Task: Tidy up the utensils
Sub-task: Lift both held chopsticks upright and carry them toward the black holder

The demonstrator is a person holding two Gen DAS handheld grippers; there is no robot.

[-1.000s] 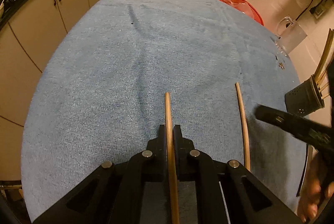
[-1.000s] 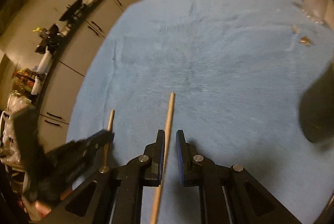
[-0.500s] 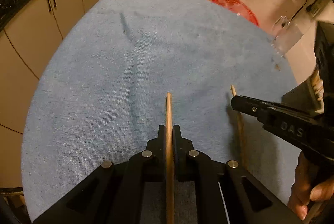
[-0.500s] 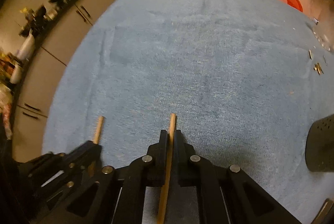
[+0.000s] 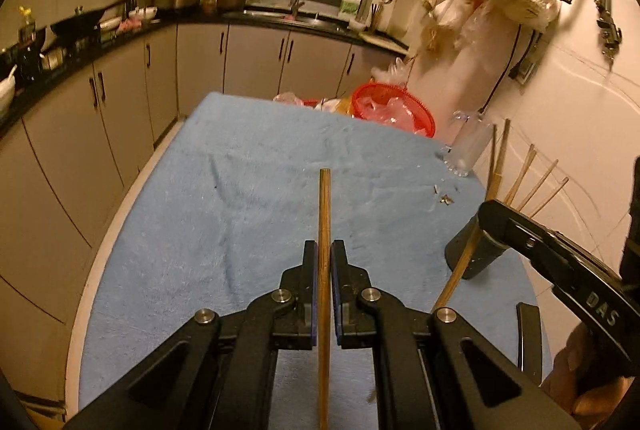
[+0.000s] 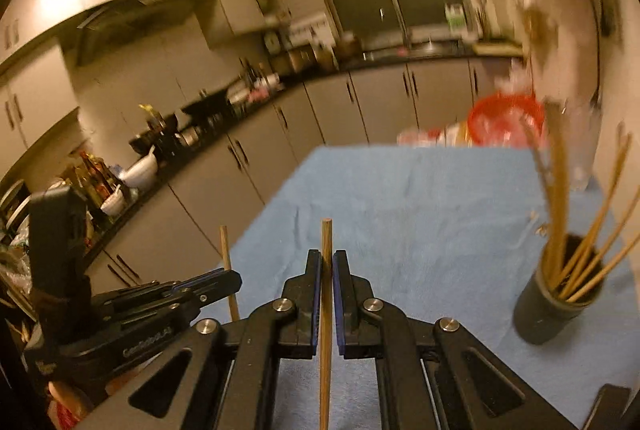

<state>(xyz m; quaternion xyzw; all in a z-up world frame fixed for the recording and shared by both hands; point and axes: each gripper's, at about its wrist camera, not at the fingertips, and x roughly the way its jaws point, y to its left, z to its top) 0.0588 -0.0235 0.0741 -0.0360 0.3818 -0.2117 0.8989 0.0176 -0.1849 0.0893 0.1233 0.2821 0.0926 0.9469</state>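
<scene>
Both grippers had lifted off the blue cloth since a second before: left gripper clamped on one chopstick, right gripper clamped on another chopstick. Next likely the dark holder, near right, already bristling with sticks. Kitchen cabinets behind, dim yellow light

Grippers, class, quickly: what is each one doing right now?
Left gripper: shut on a thin wooden chopstick.
Right gripper: shut on a second wooden chopstick.
</scene>
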